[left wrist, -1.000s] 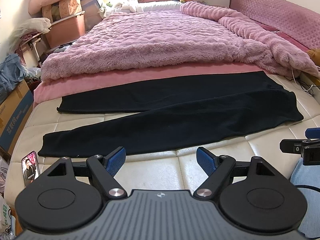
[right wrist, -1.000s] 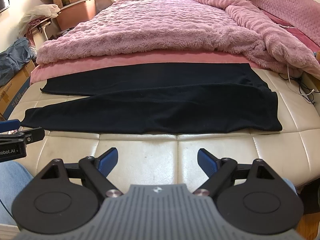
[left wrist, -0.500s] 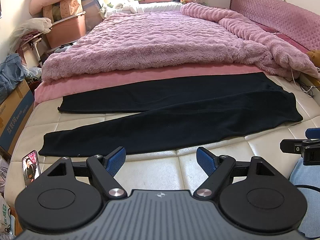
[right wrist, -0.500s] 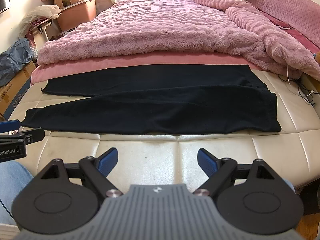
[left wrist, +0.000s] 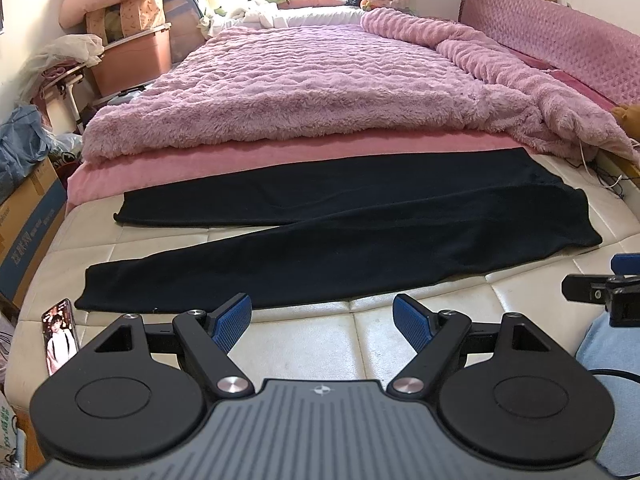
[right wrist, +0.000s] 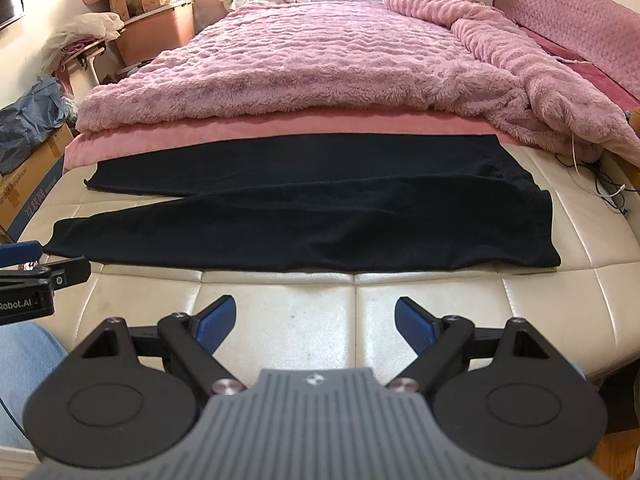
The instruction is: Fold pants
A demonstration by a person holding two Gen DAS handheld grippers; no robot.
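Observation:
Black pants [left wrist: 360, 232] lie flat across the cream mattress, waistband to the right, the two legs spread apart toward the left. In the right wrist view the same pants [right wrist: 320, 216] fill the middle, the waist edge at right. My left gripper [left wrist: 322, 318] hovers open just short of the near leg's hem side, nothing between its blue pads. My right gripper [right wrist: 316, 320] is open too, over bare mattress in front of the pants' near edge. Each gripper shows at the side edge of the other's view.
A fluffy pink blanket [left wrist: 320, 92] covers the bed beyond the pants. A phone [left wrist: 60, 334] lies at the mattress's left front corner. Cardboard boxes [left wrist: 28, 216] and a storage bin [left wrist: 132, 60] stand left of the bed. Cables [right wrist: 600, 184] trail at the right edge.
Almost nothing: both grippers stay open and hold nearly still, with only a slight drift of the views.

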